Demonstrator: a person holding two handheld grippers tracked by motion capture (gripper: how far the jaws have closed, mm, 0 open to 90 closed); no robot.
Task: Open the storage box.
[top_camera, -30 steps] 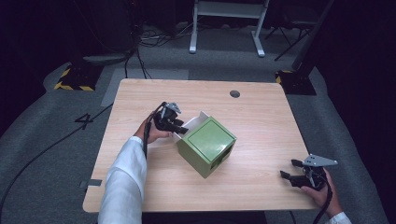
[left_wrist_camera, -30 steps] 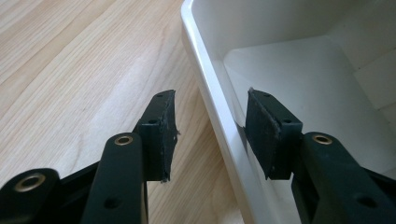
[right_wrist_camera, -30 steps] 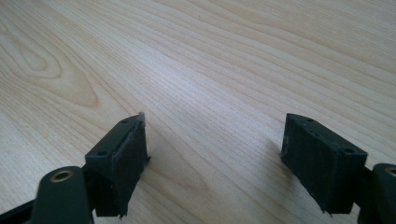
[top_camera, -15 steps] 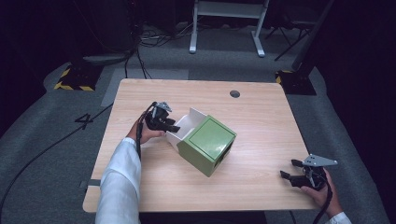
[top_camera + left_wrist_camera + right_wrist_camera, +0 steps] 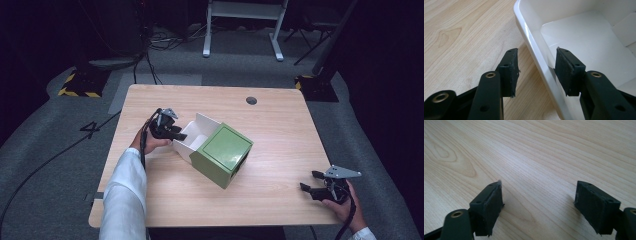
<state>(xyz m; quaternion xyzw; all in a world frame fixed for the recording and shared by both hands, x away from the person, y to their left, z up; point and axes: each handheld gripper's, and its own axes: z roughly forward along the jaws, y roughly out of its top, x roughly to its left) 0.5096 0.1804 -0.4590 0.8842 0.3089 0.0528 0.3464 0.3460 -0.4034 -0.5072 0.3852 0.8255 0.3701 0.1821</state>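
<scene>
wooden table (image 5: 280,135); grommet hole (image 5: 251,100) near far edge; white stand (image 5: 243,30) behind; floor cables (image 5: 165,42)

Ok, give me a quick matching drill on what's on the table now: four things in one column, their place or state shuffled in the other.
1. left gripper
2. right gripper
3. white drawer
4. green box

a. mid-table, drawer slid out of it
b. open over bare wood, near right corner
c. pulled out, nothing visible inside
d. jaws open astride the drawer's wall

Pairs: 1-d, 2-b, 3-c, 4-a
</scene>
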